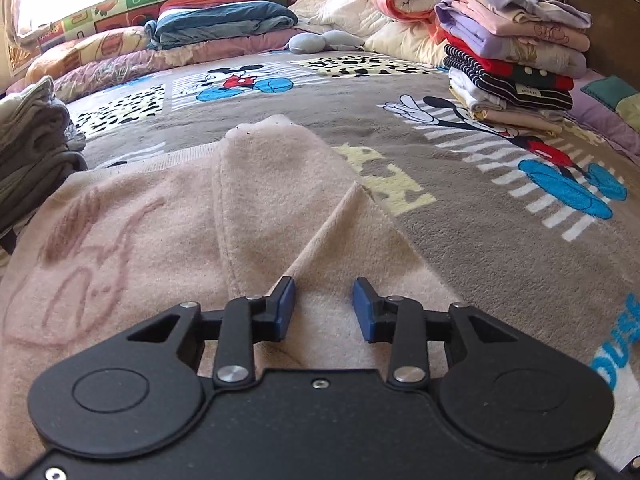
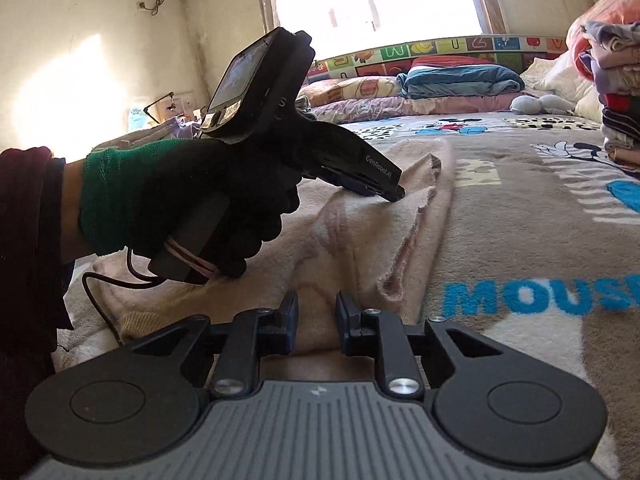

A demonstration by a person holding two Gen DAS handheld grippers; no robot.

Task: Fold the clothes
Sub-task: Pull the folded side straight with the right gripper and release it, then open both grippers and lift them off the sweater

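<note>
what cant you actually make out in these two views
- Near end of the pink garment: left wrist view, covered by the left gripper body.
- Garment's left part: right wrist view, behind the gloved hand.
- Stack of folded clothes: right wrist view, cut by the right edge.
- Garment type: unclear, folded over.

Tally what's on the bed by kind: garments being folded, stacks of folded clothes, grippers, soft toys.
Pink garment laid out for folding: 1
Stacks of folded clothes: 2, the tall stack and the grey stack
Grippers: 2, left gripper and right gripper
Grey soft toy: 1
Total: 6
</note>
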